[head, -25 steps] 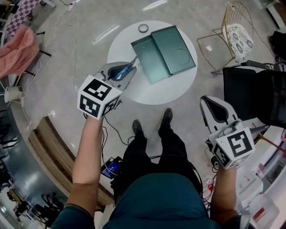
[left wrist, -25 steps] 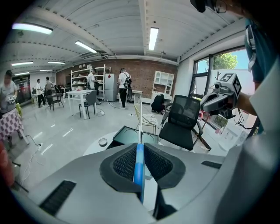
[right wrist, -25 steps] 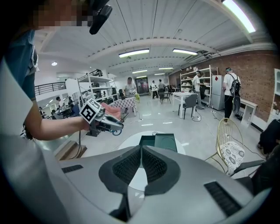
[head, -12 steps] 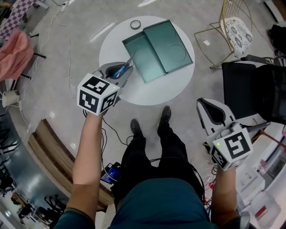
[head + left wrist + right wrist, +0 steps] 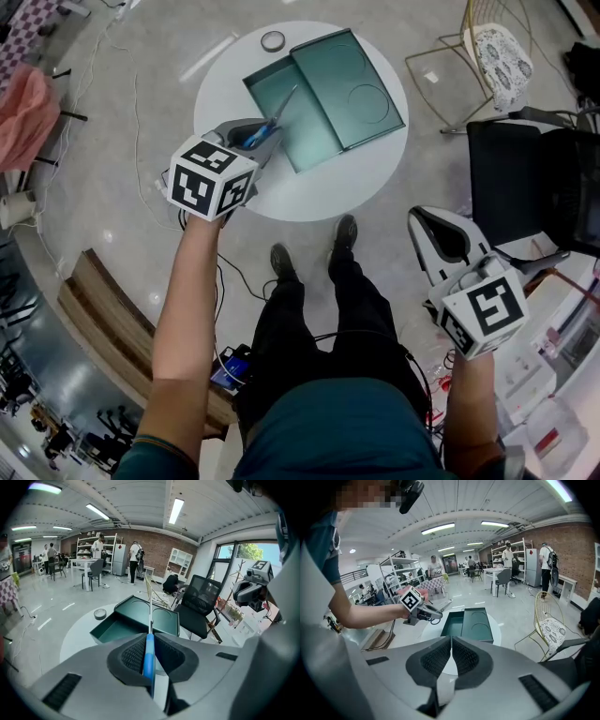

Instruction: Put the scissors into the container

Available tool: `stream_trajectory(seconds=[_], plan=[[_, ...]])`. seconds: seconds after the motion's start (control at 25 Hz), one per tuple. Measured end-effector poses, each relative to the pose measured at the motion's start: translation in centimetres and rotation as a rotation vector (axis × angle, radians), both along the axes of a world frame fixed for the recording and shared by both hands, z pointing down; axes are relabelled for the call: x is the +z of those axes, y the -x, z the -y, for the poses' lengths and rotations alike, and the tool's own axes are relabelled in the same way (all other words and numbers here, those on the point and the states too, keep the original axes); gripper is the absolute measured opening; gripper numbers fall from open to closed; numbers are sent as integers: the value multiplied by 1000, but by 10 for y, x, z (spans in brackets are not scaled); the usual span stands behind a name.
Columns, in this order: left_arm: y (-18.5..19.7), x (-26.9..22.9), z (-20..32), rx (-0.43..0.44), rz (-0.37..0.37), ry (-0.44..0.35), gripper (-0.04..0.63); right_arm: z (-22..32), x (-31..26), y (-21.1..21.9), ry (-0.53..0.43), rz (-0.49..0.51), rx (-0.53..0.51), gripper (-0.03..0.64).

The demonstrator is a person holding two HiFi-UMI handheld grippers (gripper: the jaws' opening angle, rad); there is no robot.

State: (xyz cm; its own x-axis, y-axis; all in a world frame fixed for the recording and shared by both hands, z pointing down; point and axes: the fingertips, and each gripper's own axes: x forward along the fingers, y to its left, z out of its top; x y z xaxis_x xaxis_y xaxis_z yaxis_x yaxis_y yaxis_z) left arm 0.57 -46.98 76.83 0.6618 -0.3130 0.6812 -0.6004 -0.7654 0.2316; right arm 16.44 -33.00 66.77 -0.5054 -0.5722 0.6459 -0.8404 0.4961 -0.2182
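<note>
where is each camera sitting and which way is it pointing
Head view: on the head, facing steeply down at the table, container, both arms and legs.
Left gripper view: on the left gripper, facing along jaws shut on the scissors toward the container.
Right gripper view: on the right gripper, facing over shut empty jaws toward the container and left arm.
Shared: all show the container; each gripper view catches the other gripper.

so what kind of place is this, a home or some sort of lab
Probably an open-plan lab or workshop, not a home: storage shelves against a brick wall, ceiling strip lights, and people at work tables in the background.
</note>
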Motion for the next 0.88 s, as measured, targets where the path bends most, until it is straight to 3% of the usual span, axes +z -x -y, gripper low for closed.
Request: stream_trajectory(seconds=[0.68, 0.88], plan=[[-21, 80, 28, 20, 88, 125, 60, 18, 44, -9, 47, -3, 11, 38], [-25, 89, 35, 1, 75, 149, 60, 21, 52, -14, 57, -5, 16, 38]])
